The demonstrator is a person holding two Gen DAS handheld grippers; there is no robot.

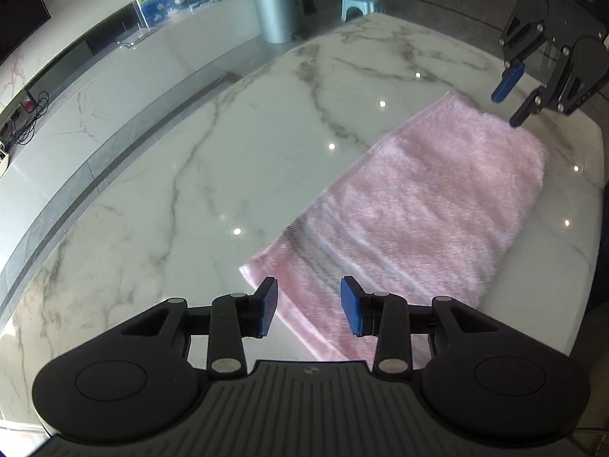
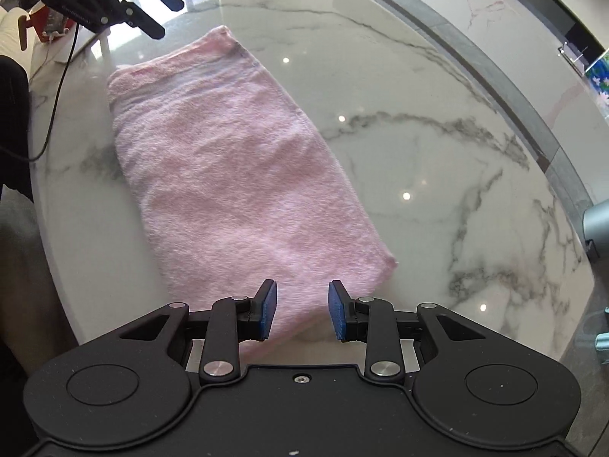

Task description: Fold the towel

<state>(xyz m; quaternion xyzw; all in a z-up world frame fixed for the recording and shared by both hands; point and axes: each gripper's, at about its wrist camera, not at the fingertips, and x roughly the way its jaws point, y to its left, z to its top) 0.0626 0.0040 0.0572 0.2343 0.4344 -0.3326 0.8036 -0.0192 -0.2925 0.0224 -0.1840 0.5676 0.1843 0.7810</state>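
A pink towel (image 1: 411,217) lies folded in a long rectangle on the white marble table (image 1: 190,175). My left gripper (image 1: 309,306) is open and empty, hovering over one short end of the towel. My right gripper (image 2: 302,310) is open and empty over the opposite short end of the towel (image 2: 236,167). The right gripper also shows in the left wrist view (image 1: 512,104), open, at the towel's far end. The left gripper shows in the right wrist view (image 2: 163,15), open, just beyond the towel's far corner.
The marble table's (image 2: 437,152) curved edge runs along the far side. Beyond it stand a grey bin (image 1: 276,5), a blue stool (image 1: 359,3) and a low white counter (image 1: 114,64). A black cable (image 2: 57,87) hangs near the table's edge.
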